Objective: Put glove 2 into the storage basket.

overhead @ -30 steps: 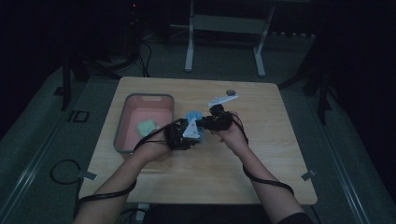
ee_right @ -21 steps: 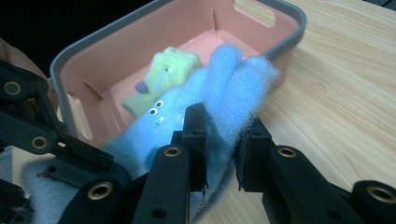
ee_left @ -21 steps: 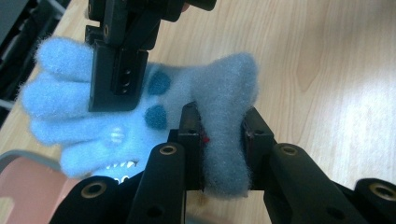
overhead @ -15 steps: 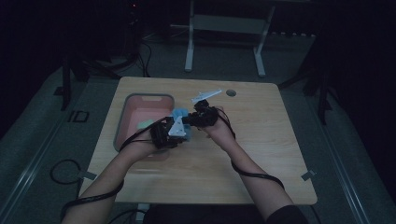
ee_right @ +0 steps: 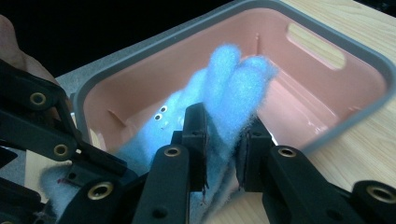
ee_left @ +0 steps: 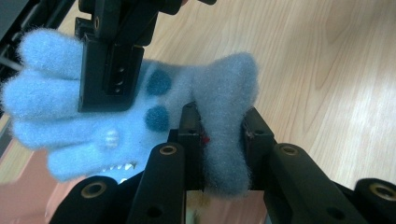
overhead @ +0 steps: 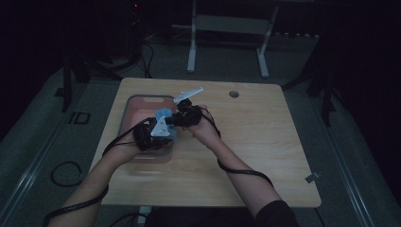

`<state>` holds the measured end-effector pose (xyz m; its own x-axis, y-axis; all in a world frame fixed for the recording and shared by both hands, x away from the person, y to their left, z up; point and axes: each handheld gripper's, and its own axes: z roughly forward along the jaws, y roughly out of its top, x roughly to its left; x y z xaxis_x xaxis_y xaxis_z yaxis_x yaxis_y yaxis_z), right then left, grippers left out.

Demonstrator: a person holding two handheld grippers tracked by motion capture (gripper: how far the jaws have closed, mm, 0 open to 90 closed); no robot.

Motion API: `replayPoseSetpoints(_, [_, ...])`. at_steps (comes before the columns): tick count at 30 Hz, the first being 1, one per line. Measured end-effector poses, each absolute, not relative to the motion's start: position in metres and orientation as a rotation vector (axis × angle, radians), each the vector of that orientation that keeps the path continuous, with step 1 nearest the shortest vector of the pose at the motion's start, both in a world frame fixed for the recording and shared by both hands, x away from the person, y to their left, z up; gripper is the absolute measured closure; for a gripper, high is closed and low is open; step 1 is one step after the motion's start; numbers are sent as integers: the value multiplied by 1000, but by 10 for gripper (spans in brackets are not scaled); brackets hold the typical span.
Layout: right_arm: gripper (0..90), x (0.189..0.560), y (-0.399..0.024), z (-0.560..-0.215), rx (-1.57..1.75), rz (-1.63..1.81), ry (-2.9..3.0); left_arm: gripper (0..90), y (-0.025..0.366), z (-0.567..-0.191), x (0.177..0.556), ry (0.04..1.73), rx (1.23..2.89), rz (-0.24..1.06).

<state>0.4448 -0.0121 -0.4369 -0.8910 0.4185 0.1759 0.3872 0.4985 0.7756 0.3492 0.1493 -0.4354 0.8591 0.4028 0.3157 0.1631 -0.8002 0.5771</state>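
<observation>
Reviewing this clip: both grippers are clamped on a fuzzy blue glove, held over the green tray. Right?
Not quite: the tray is pink with a grey rim, as the right gripper view shows. Both the left gripper and the right gripper are clamped on the fuzzy blue glove.

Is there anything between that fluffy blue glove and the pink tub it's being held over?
Nothing visible. Both tools, left and right, pinch the blue glove above the pink tub, whose visible inside looks bare.

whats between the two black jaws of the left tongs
A fold of the fluffy light-blue glove, clamped by the left tongs, in the left gripper view.
</observation>
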Motion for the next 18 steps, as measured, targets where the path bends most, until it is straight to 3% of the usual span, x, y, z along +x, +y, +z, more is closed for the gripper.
replayPoseSetpoints(18, [764,455,41,-469,722,1326,2771,744,189,-468,354,524,2519,554])
